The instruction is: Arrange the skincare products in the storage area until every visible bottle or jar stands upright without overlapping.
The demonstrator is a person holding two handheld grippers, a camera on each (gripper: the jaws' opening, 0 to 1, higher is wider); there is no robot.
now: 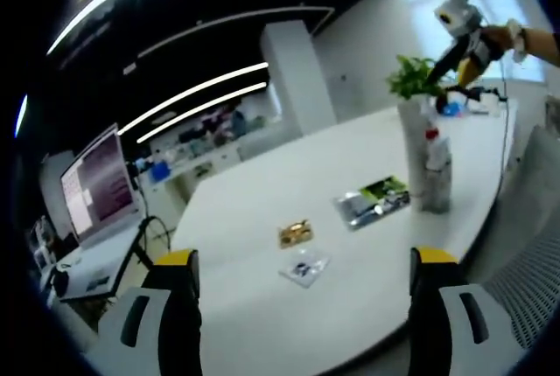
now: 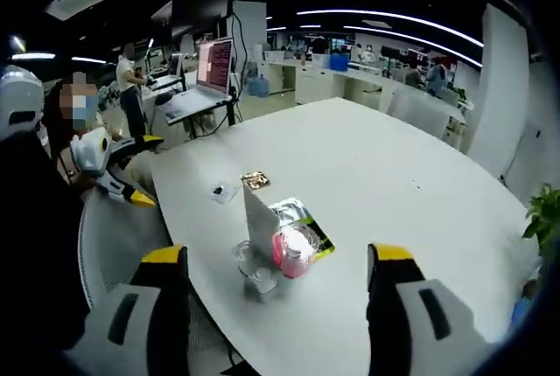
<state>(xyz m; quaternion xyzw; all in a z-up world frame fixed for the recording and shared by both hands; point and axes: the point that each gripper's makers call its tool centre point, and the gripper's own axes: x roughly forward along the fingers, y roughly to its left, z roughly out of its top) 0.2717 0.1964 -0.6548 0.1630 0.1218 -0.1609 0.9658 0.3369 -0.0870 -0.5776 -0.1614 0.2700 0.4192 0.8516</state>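
Right gripper view: clear bottle [image 2: 255, 269] and pink-capped jar [image 2: 293, 252] upright, both grippers' fingers spread.

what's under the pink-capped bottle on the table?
In the right gripper view, the pink-capped bottle seems to overlap the green-and-black packet lying flat on the white table. Whether it actually rests on it is unclear; the bottle hides that spot.

Ahead of the right tongs, one white table [image 2: 394, 192] is carrying two clear bottles: one red-capped [image 2: 294, 252], one plain [image 2: 254, 269]. Beyond them are lying one green-and-black packet [image 2: 302, 217], one small gold packet [image 2: 255, 179] and one clear sachet [image 2: 222, 191]. One potted plant [image 1: 415, 79] is standing beyond the left tongs.
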